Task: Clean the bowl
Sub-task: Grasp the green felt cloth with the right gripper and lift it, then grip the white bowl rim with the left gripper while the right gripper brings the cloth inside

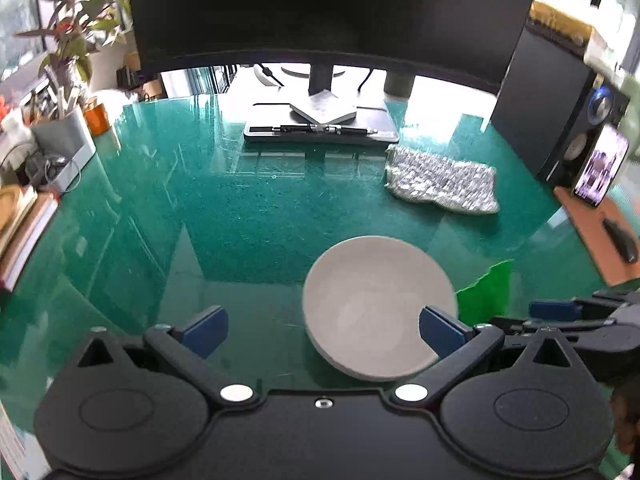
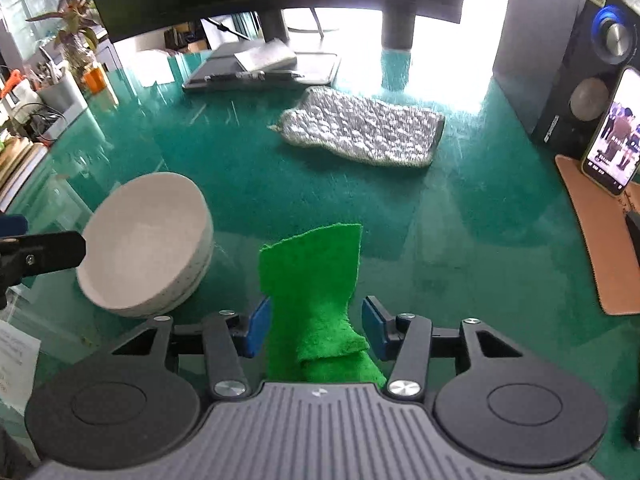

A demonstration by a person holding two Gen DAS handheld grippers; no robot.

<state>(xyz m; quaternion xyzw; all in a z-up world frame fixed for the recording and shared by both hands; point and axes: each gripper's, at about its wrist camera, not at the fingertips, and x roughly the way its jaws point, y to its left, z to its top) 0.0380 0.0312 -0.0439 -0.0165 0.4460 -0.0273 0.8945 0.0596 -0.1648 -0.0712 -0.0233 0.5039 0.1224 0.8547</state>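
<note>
Though hidden at its foot, green cloth (image 2: 310, 272) pinched in right gripper (image 2: 316, 310); left gripper (image 1: 322, 314) spread over bowl (image 1: 372, 292).

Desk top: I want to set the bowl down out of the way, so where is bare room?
The widest bare patch of the green desk runs from the bowl up to the monitor stand, left of the silver pad. The left edge is crowded with a plant pot and books; the right with a speaker, phone and mat.
</note>
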